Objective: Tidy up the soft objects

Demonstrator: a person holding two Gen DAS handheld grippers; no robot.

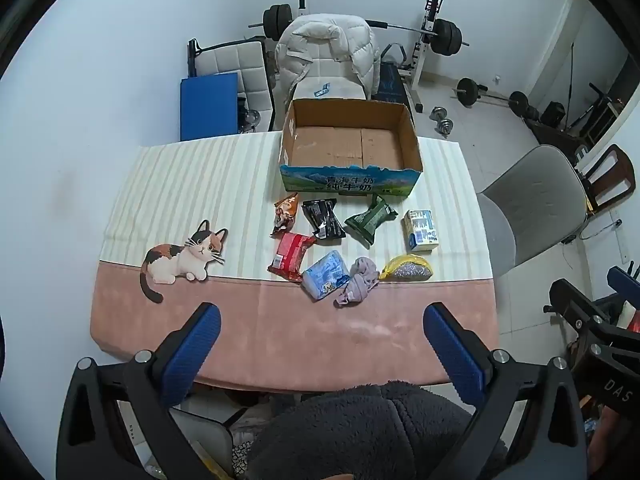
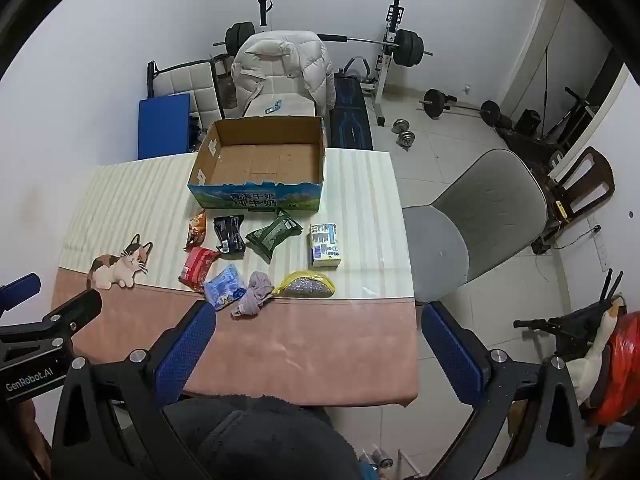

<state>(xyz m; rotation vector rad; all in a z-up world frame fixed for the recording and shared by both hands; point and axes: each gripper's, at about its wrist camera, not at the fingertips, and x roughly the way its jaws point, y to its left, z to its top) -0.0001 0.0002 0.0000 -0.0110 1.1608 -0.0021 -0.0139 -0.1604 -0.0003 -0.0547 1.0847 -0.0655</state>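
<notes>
Both your grippers, left [image 1: 322, 322] and right [image 2: 318, 322], hang wide open and empty. The sock [image 1: 358, 285] touches the blue pack [image 1: 325, 274], so a sloppy pinch could drag both short of the box [image 1: 350, 178].

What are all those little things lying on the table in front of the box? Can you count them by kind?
Snack packets: 4, namely orange-brown, black, green, red
Tissue packs: 2, namely white-blue, light blue
Crumpled cloth: 1
Yellow-edged silver pouch: 1
Total: 8
</notes>
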